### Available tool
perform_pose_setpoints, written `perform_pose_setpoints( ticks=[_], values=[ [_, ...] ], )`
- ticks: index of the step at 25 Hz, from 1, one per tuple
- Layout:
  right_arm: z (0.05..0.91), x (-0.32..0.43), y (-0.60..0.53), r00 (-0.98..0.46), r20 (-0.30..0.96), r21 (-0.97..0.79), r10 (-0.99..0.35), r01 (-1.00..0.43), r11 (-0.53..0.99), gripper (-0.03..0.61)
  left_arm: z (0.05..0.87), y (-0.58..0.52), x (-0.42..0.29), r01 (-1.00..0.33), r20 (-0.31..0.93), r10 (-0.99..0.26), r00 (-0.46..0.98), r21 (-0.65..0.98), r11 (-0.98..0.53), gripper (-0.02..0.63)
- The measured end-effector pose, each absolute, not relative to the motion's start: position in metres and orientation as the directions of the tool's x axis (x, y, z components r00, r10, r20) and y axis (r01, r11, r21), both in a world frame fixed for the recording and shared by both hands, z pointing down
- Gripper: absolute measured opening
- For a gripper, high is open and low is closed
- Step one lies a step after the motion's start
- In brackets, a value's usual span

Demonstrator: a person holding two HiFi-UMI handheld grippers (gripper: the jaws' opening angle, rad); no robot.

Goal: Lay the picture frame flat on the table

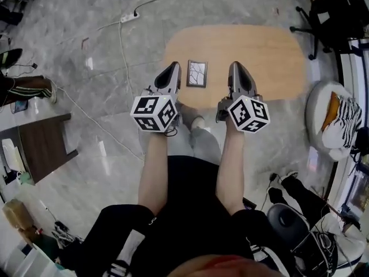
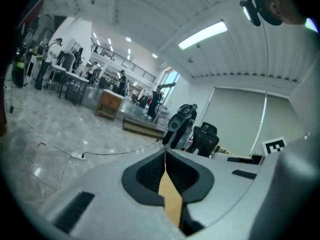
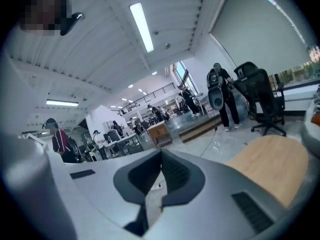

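The picture frame (image 1: 196, 74), small with a dark border and a pale cracked-pattern picture, lies flat on the oval wooden table (image 1: 259, 45) near its front edge. My left gripper (image 1: 174, 67) hovers just left of it and my right gripper (image 1: 236, 66) just right of it; both are shut and hold nothing. In the left gripper view the shut gripper (image 2: 165, 151) points out over the floor, with a sliver of wood visible behind the jaws. The right gripper (image 3: 161, 151) is likewise shut, with the table (image 3: 270, 164) off to its right. The frame is out of sight in both gripper views.
A power strip (image 1: 128, 17) and its cable trail across the marble floor left of the table. An office chair (image 1: 328, 16) stands at the back right, a white seat with striped cloth (image 1: 337, 120) to the right, and a dark low table (image 1: 40, 143) at left. People stand far off.
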State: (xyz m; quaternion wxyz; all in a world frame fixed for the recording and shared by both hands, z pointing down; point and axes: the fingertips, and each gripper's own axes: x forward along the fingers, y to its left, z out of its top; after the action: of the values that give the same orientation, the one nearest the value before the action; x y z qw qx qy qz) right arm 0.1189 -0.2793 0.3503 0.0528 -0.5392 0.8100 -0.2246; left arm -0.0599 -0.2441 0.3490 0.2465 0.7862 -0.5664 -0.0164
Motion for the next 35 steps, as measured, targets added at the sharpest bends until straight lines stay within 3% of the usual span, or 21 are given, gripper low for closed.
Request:
perform_pose_setpoints(
  ticks=[3,10,35],
  values=[
    [0.301,0.123,-0.258,-0.41,0.128,-0.382,-0.903,-0.861,0.336,0.012,0.309,-0.235,-0.056,-0.894,0.236,-0.911,0.338,0.382,-0.233,0.012],
    [0.203,0.126,-0.278,-0.427,0.002,-0.217,-0.904,-0.883,0.417,0.012,0.21,-0.264,-0.046,-0.919,0.066,-0.947,0.313,0.273,-0.285,0.012],
    [0.167,0.105,-0.313,-0.458,-0.015,-0.099,-0.889,-0.884,0.457,0.012,0.162,-0.304,-0.039,-0.936,0.0,-0.949,0.314,0.165,-0.31,0.012]
  ],
)
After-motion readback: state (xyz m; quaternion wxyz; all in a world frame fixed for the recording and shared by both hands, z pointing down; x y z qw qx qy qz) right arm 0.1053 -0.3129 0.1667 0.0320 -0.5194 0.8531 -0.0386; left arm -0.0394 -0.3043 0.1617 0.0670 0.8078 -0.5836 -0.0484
